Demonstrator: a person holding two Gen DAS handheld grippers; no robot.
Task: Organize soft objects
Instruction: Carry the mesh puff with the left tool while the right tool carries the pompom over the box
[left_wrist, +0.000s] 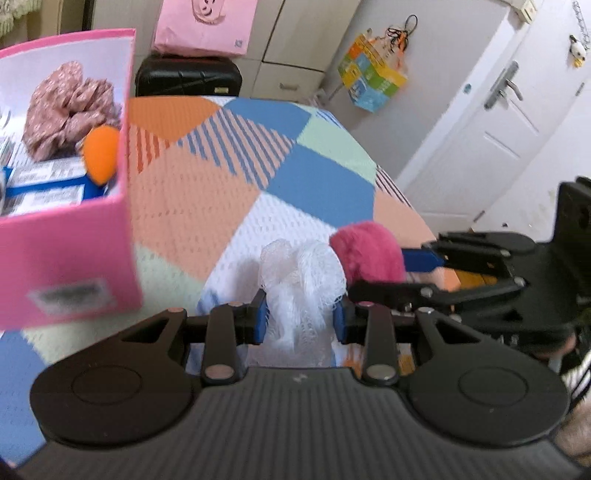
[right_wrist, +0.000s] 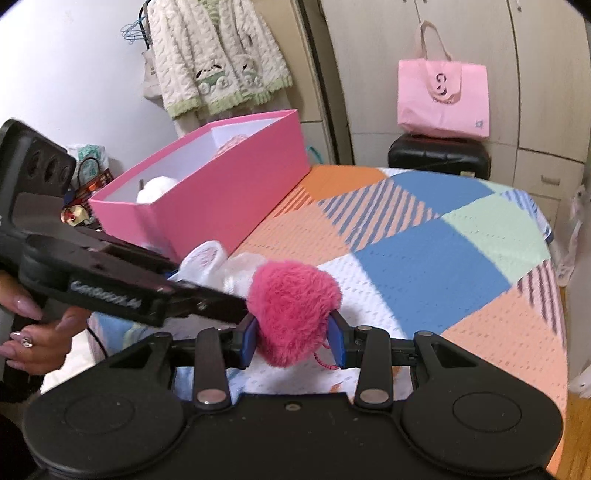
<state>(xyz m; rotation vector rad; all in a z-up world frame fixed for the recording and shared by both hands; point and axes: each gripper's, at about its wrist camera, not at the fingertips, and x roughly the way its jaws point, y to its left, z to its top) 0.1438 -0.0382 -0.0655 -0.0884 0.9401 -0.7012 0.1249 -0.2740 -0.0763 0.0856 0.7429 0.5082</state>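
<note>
My left gripper (left_wrist: 301, 317) is shut on a white mesh bath pouf (left_wrist: 301, 280) above the patchwork bedspread (left_wrist: 207, 206). My right gripper (right_wrist: 295, 341) is shut on a fluffy pink heart pom-pom (right_wrist: 291, 306); it also shows in the left wrist view (left_wrist: 367, 254), just right of the pouf. The pink box (left_wrist: 74, 258) stands at the left, holding a floral scrunchie (left_wrist: 70, 107), an orange sponge (left_wrist: 101, 153) and small cartons. In the right wrist view the box (right_wrist: 221, 192) holds a white fluffy thing (right_wrist: 157, 188). The pouf (right_wrist: 207, 262) lies beyond the pom-pom.
A black suitcase (right_wrist: 439, 157) with a pink tote bag (right_wrist: 443, 99) stands beyond the bed. Wardrobe doors and a hanging knit jacket (right_wrist: 218, 62) are behind. A white door (left_wrist: 517, 122) is at the right. The left gripper's body (right_wrist: 92, 273) crosses the right wrist view.
</note>
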